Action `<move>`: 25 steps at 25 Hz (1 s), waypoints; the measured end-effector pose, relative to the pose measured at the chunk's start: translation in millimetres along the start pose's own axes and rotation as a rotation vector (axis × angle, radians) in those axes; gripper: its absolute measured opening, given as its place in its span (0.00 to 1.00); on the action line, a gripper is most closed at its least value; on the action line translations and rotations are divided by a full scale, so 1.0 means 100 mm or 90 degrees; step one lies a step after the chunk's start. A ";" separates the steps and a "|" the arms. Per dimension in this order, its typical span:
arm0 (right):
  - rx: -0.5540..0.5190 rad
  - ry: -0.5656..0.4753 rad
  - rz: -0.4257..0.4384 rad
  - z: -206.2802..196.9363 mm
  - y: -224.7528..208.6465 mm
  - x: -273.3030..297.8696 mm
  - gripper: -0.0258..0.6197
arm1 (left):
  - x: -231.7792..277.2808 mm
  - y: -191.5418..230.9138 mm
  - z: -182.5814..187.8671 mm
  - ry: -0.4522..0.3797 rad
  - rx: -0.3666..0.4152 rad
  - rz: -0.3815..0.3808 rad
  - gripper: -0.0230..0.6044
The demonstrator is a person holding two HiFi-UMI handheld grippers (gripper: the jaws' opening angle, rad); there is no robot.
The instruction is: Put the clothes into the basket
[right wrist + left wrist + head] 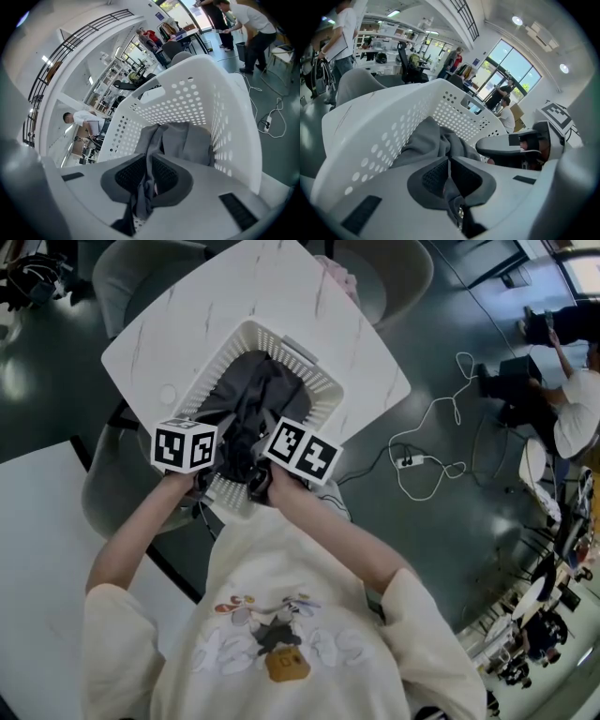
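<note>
We pinch the grey garment (251, 395) with both tools at the white basket's (323, 385) near rim.
Our left gripper (449, 174) and right gripper (149, 176) each press their pads together on a fold of it; the rest lies in the basket. Only the left gripper view shows the other gripper alongside; only the head view shows the marbled table (178, 329) beneath.

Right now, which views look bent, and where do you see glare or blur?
Head view: mild bending at edges, even light, basket sharp. Left gripper view: strong fisheye, dark corners, windows glaring. Right gripper view: same fisheye, dark corners; grey cloth in focus.
</note>
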State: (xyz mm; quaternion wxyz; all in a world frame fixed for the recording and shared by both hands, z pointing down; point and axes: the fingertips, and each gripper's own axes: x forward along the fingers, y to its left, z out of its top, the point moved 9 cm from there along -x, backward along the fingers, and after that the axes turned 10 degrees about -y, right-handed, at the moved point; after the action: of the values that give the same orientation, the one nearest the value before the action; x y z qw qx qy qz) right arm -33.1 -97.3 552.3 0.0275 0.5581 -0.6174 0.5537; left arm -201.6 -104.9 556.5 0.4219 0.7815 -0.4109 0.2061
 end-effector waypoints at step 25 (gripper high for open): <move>-0.082 0.122 0.174 0.23 0.16 0.07 0.08 | -0.37 -0.09 -0.09 -0.197 -0.118 0.112 0.05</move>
State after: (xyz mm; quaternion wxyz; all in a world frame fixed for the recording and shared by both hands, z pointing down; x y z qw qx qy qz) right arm -33.7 -122.1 537.7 0.0468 0.4107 -0.7162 0.5623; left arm -215.5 -77.1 532.7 0.4043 0.7228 -0.5546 0.0807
